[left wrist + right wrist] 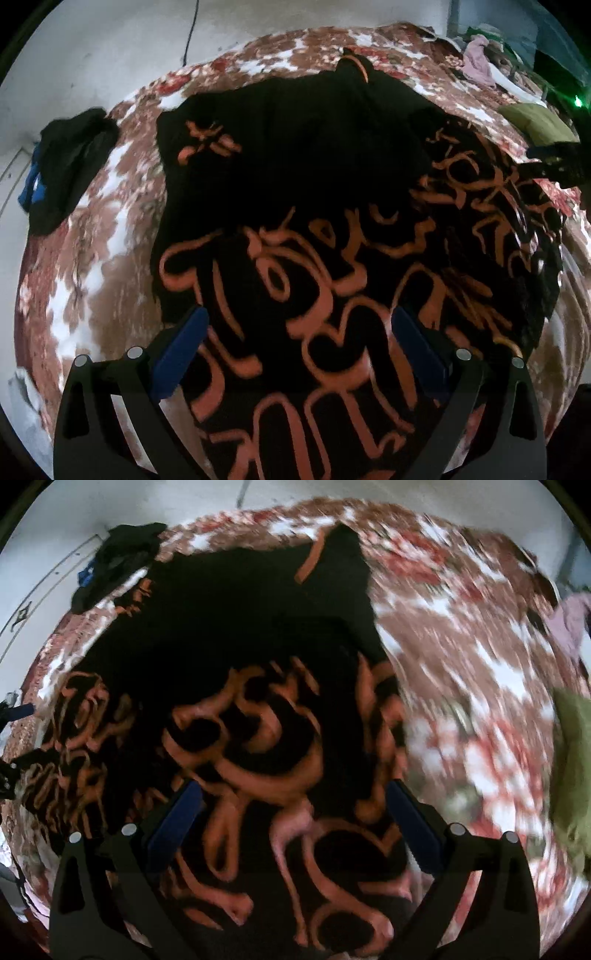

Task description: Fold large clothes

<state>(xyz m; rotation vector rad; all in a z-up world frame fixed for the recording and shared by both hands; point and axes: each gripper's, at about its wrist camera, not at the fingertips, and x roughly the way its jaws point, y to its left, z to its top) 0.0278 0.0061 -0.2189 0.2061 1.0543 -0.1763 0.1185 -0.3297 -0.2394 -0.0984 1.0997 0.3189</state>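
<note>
Blue-padded fingers [184,354] of the left gripper [297,332] stand spread wide, grasping nothing, in the left wrist view. Between and beyond them spreads the large black garment with orange looping print [332,258], laid on the brown, red and white floral bedspread [92,240]. Its long axis runs from the near edge, under the fingers, away to a far black point with an orange strip. Its left edge lies just left of the left finger, so this gripper looks nearer that side. A small dark heap of cloth [70,162] sits well apart at the far left, and the right gripper [554,162] shows at the right edge, over the garment's right side.

Seen from the right wrist, the right gripper's fingers [177,823] are likewise parted and empty. The garment fills the space between them and runs far and left; its right edge lies just right of the right finger, bedspread beyond. Motion blur smears this view.
</note>
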